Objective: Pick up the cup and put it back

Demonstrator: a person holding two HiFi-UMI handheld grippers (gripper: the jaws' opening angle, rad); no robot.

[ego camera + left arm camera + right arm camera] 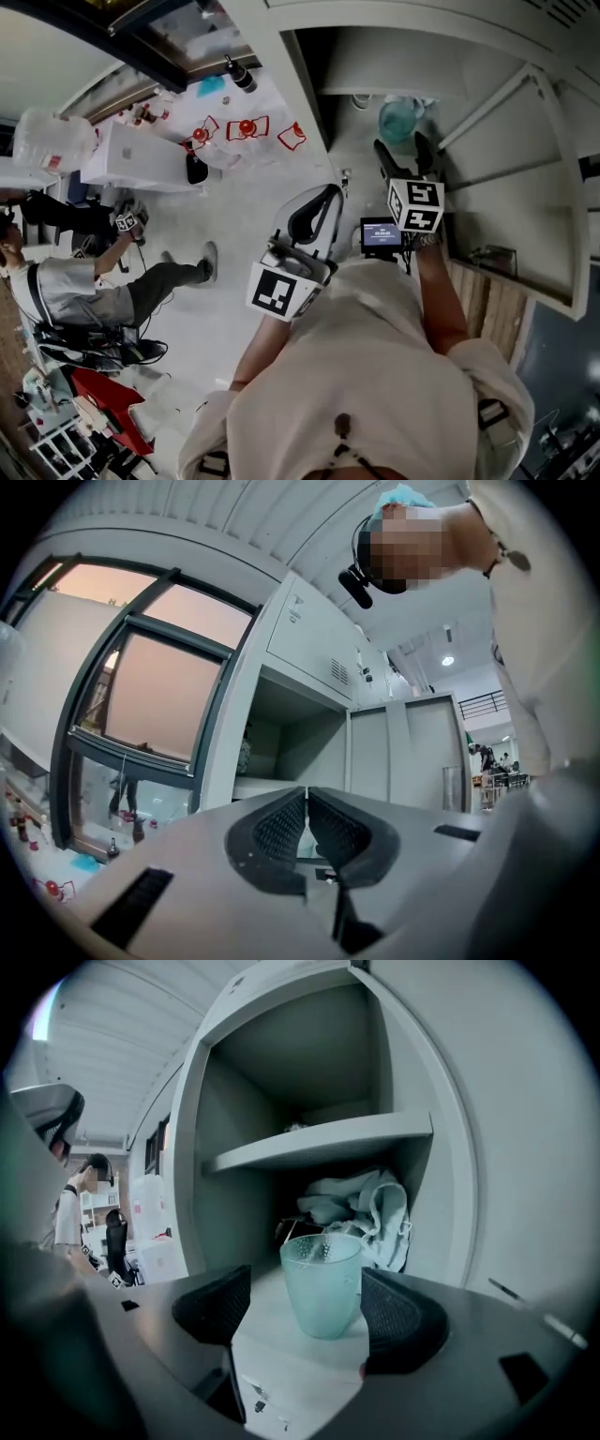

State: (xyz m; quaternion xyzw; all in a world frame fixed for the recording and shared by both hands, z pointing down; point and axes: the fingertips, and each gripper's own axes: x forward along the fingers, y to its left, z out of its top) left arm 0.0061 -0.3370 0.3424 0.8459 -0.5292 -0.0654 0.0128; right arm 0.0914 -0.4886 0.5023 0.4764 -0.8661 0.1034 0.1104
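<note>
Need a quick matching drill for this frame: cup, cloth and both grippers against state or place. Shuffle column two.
Column one
1. cup
2. cloth
3. left gripper
4. right gripper

Column two
A. jaws apart, either side of the cup
B. bundled at the back of the shelf
C. upright, translucent green
D. jaws together, nothing between them

Pairs: 1-C, 2-B, 3-D, 4-A

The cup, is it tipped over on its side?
No, the cup stands upright on the shelf, its open mouth facing up.
</note>
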